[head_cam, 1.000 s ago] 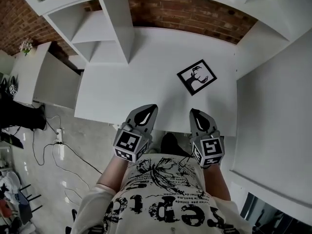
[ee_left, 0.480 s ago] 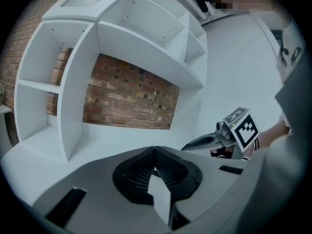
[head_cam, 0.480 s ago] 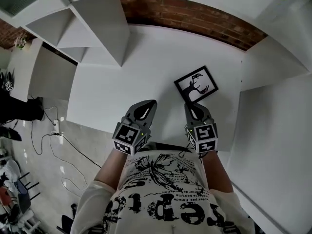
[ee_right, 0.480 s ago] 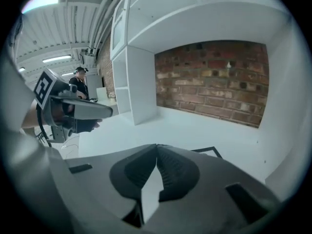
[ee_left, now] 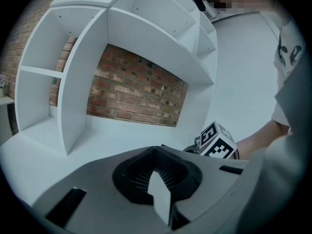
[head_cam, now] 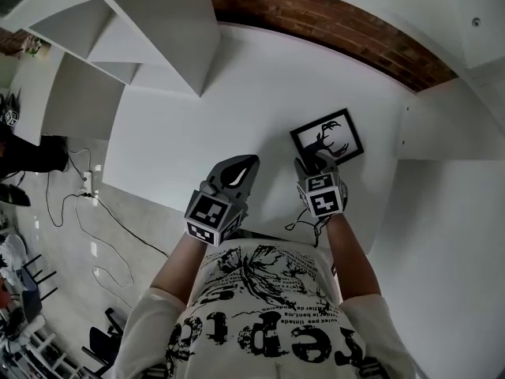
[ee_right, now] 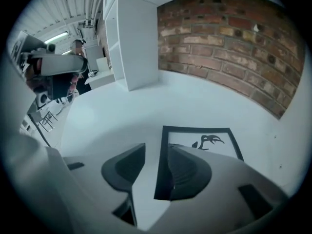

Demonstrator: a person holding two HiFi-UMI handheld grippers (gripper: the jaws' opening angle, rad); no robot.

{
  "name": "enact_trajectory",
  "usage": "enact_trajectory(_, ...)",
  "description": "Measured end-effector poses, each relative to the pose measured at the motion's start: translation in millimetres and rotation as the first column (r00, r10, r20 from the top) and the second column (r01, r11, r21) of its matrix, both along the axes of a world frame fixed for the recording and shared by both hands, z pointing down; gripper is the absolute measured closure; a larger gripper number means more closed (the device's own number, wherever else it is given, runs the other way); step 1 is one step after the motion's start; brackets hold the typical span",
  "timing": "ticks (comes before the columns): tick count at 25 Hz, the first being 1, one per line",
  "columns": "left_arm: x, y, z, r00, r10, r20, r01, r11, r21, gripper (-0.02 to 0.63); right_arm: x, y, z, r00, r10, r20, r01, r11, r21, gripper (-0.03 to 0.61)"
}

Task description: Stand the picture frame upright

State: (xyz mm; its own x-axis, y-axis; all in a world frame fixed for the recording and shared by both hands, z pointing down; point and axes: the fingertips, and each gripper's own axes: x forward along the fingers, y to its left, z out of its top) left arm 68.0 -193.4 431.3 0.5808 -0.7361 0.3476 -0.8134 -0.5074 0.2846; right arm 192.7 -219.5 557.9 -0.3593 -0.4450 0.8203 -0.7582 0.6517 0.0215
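Head view: flat black picture frame [head_cam: 335, 133] lying down, not up yet; right gripper [head_cam: 314, 166] opening at its edge, left gripper [head_cam: 241, 172] closed, empty.

The left claw [head_cam: 248, 164] is closed, its jaws pressed together with nothing between them. It points forward from a bare left forearm [head_cam: 180, 260]. The right claw [head_cam: 316, 163] tips downward with its jaws opening. The near edge of the picture frame [ee_right: 200, 138] shows in the gap, and neither pad presses on it. The right forearm [head_cam: 347, 251] is bare too.
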Motion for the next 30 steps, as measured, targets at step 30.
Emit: enact_trajectory(30, -11.7, 9.9, 15.2, 0.999, -0.028, 0.035, 0.029, 0.999, -0.030, 0.609, 0.9, -15.2, 42.6, 0.987, -0.049, -0.155, 0.039, 0.997, -0.070, 0.502)
